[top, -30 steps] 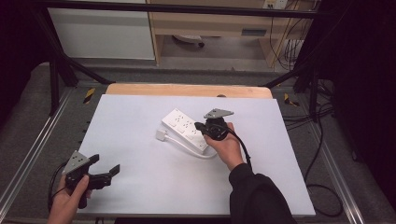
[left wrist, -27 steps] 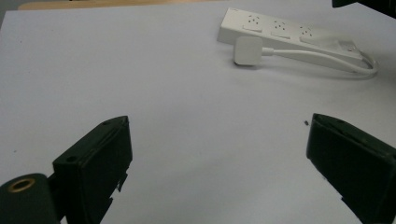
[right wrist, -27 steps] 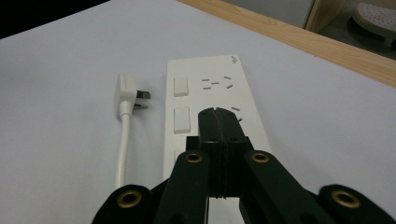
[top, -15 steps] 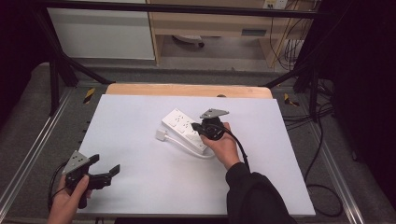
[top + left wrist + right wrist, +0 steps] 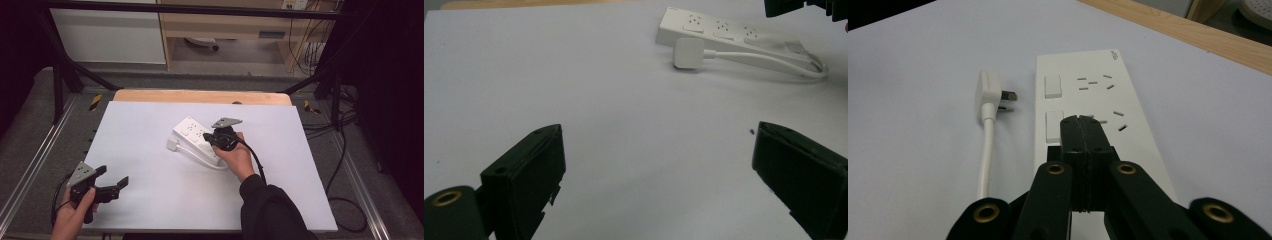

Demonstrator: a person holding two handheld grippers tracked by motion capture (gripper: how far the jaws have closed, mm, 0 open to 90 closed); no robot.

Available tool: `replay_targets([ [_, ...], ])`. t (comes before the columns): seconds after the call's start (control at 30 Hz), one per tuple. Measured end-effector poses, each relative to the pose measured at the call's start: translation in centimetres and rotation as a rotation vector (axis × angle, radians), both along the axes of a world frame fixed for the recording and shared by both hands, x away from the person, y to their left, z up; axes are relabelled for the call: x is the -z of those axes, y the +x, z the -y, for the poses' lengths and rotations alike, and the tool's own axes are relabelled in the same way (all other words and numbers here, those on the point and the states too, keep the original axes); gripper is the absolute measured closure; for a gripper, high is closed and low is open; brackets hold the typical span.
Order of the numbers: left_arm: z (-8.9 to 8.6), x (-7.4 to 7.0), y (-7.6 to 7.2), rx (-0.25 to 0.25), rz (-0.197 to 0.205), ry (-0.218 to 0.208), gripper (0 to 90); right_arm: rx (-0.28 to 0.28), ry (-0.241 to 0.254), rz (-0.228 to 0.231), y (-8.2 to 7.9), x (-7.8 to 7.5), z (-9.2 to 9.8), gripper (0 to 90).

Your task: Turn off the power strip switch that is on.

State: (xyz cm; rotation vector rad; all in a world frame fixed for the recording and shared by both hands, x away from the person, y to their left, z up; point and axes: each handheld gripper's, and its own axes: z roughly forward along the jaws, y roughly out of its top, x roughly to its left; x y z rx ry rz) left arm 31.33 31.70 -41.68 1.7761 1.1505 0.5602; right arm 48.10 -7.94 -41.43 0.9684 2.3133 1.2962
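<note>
Power strip [image 5: 199,138]: white, lies flat at the middle of the table [image 5: 150,200], long axis running diagonally away from the person; sockets and rocker switches face up.
Switches [image 5: 1053,85]: two white rockers visible in the right gripper view, in a row along the strip's left side, each beside a set of socket slots.
Plug [image 5: 989,95]: the strip's own plug, unplugged, lying on the table just beside the strip, pins pointing toward it.
Cord [image 5: 769,59]: white, loops along the strip's side back to its near end; slack, out of the way of the top face.
Right gripper [image 5: 1081,123]: jaws pressed together with nothing between them, tips down over the strip's top beside the second switch. Judgement: closed jaws make one narrow tip, suited to pressing a rocker; contact with the strip cannot be told.
Right hand [image 5: 236,157]: holds the gripper low over the strip's near half.
Left gripper [image 5: 111,183]: jaws wide apart, empty, at the table's near left corner, well apart from the strip. Judgement: parked, leaving the work to the right side.
Left hand [image 5: 75,212]: grips the handle at the table edge.
</note>
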Motion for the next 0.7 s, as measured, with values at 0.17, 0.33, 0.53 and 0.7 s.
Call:
replay_targets([
  [0.17, 0.03, 0.02, 0.02, 0.001, 0.001, 0.001, 6.8, -0.001, -0.002, -0.008, 0.03, 0.22, -0.15, 90.0],
  [0.33, 0.04, 0.04, 0.02, 0.003, -0.001, 0.002, 6.8, -0.006, -0.004, -0.011, 0.07, 0.49, -0.41, 90.0],
  [0.53, 0.07, 0.04, 0.02, 0.005, -0.001, 0.002, 6.8, -0.011, -0.003, -0.014, 0.09, 0.71, -0.66, 90.0],
  [0.7, 0.06, 0.04, 0.02, 0.005, -0.001, 0.002, 6.8, -0.012, -0.004, -0.02, 0.13, 0.84, -0.74, 90.0],
])
